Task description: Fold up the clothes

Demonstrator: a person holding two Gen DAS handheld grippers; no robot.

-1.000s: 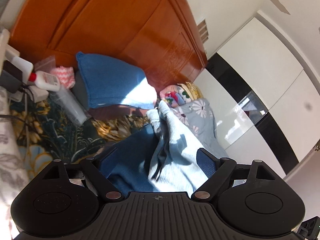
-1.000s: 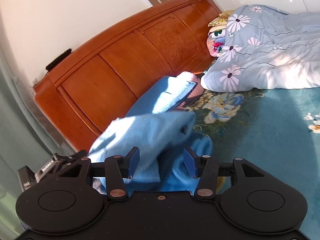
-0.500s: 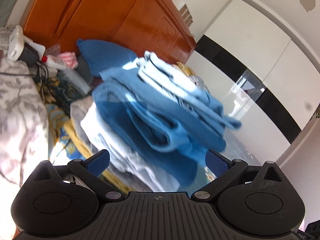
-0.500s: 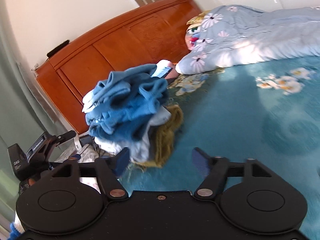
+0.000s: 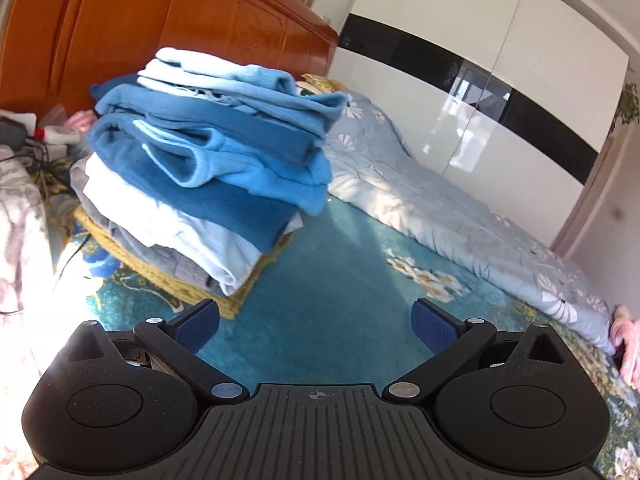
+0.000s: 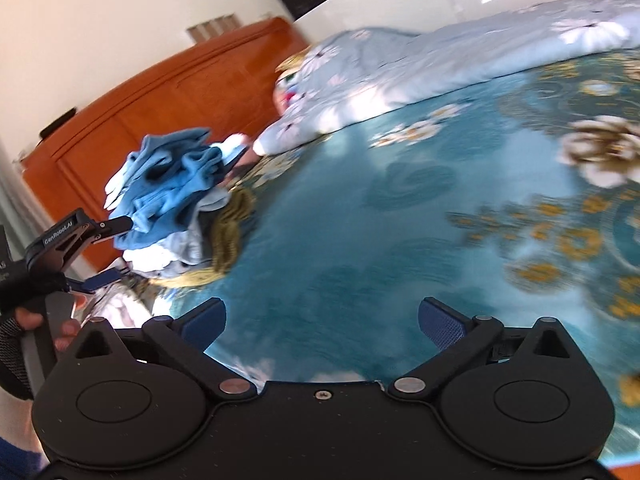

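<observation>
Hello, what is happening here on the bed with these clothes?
A person is folding clothes with a gripper in each hand. The stack of folded clothes sits on the teal bedspread near the wooden headboard. The left gripper and the right gripper are both open and empty, away from the stack.

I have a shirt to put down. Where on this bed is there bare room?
The teal bedspread lies bare between the pile of clothes and the flowered quilt. Left of the pile it is crowded with cables and a bottle.

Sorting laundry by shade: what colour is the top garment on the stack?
Pale blue top garment, lying over darker blue pieces; the left wrist view shows it best.
</observation>
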